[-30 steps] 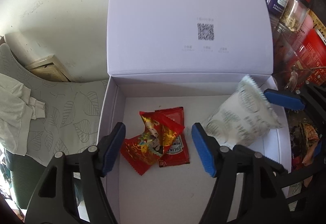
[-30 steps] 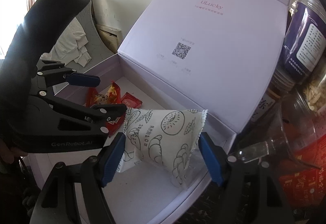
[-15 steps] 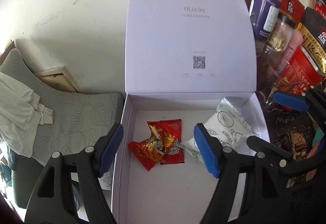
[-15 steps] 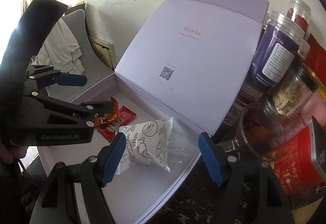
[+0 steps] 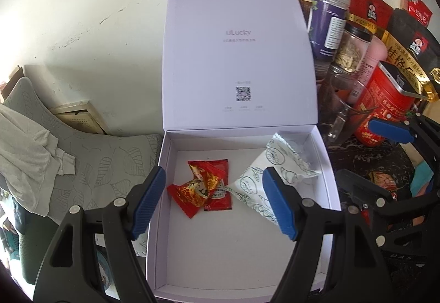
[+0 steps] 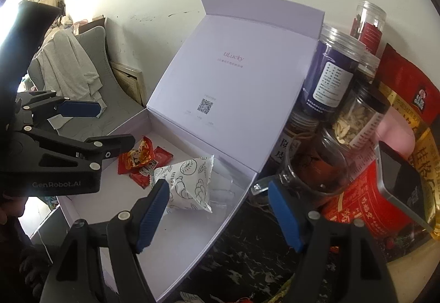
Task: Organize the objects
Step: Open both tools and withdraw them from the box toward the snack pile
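Note:
An open white gift box (image 5: 242,259) (image 6: 187,242) with its lid raised holds a white snack packet (image 5: 277,165) (image 6: 189,184) at its right side, and a red-gold candy wrapper (image 5: 196,187) (image 6: 136,158) lying on a red ketchup sachet (image 5: 220,195) (image 6: 162,157). My left gripper (image 5: 214,204) (image 6: 90,127) is open and empty above the box, over the red wrappers. My right gripper (image 6: 220,212) is open and empty at the box's right wall, pulled back from the white packet.
Jars (image 5: 330,25) (image 6: 330,80), a glass mug (image 6: 310,173), red tins and snack bags (image 5: 385,107) crowd the dark marble counter (image 6: 247,267) right of the box. A grey chair with white cloth (image 5: 33,154) stands left. A loose red wrapper (image 5: 382,182) lies on the counter.
My right gripper let go of the white packet, which now lies in the box, and drew back to the right. Both grippers have pulled back and up from the box.

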A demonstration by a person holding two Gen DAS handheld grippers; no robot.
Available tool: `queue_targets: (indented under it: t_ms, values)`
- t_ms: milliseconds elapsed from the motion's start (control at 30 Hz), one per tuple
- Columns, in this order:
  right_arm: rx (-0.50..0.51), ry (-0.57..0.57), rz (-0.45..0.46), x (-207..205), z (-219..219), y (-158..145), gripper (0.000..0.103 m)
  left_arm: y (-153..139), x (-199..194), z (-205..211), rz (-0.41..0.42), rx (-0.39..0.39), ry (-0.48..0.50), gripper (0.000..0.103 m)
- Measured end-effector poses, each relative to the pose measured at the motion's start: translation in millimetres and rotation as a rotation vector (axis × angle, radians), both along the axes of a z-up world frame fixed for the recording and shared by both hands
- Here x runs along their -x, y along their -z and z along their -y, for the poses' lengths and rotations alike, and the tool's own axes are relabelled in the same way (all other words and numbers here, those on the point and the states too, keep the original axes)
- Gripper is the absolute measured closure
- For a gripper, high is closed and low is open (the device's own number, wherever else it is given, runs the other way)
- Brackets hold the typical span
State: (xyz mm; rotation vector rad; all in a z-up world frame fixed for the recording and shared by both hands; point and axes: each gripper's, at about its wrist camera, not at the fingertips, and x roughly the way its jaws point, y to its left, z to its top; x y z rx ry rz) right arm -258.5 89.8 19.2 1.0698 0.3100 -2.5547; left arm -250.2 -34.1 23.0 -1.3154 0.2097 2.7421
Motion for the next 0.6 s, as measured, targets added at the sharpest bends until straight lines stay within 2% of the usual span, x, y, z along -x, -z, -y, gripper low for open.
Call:
queue_targets:
  t_ms: [600]
  values:
    - [-0.021,0.151,-0.008,-37,-50,-3,0.028,4,-25,-52,0.012,0.007,0.13,0.031]
